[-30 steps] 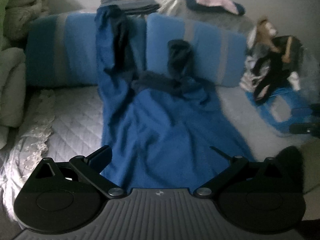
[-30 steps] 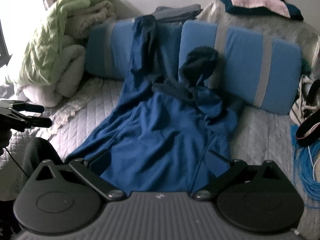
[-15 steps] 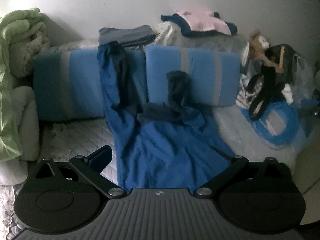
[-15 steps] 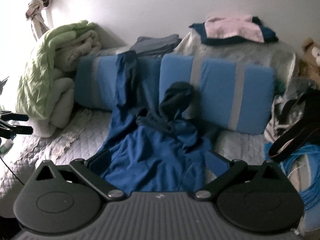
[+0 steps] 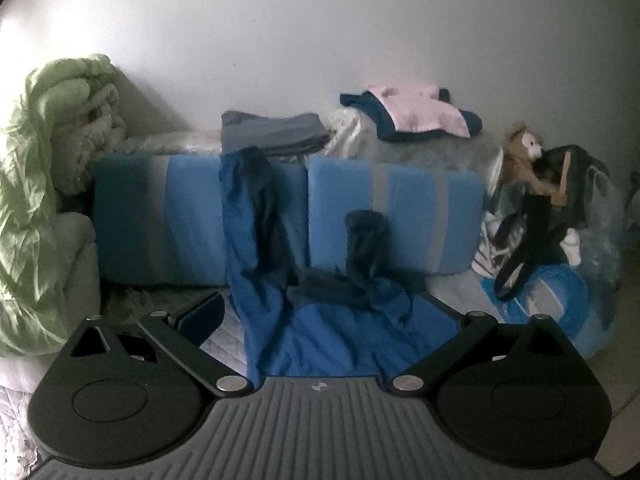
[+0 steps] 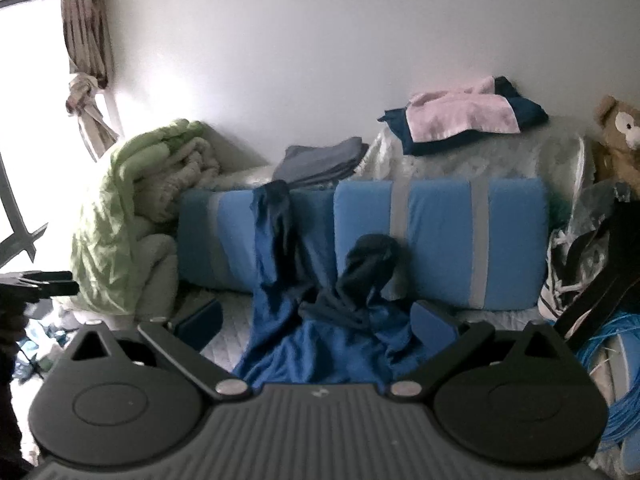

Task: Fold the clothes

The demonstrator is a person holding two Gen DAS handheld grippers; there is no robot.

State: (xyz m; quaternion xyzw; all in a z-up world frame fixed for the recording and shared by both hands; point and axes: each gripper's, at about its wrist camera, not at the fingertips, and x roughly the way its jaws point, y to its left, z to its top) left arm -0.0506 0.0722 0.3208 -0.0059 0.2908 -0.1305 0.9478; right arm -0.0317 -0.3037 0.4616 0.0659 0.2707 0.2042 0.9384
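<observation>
The blue hoodie [image 5: 328,332] lies spread on the bed [image 5: 224,344], one sleeve [image 5: 248,208] draped up over the pillows [image 5: 400,216], hood [image 6: 372,264] leaning on them. Both the left gripper [image 5: 320,320] and the right gripper [image 6: 316,320] are spread wide, holding nothing. Risk, as I judge it: the propped sleeve drags or twists in any fold, and thick fleece slips from a shallow pinch.

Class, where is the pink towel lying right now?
In both wrist views the pink towel lies upper right, on a dark blue cloth behind the blue cushions.
</observation>
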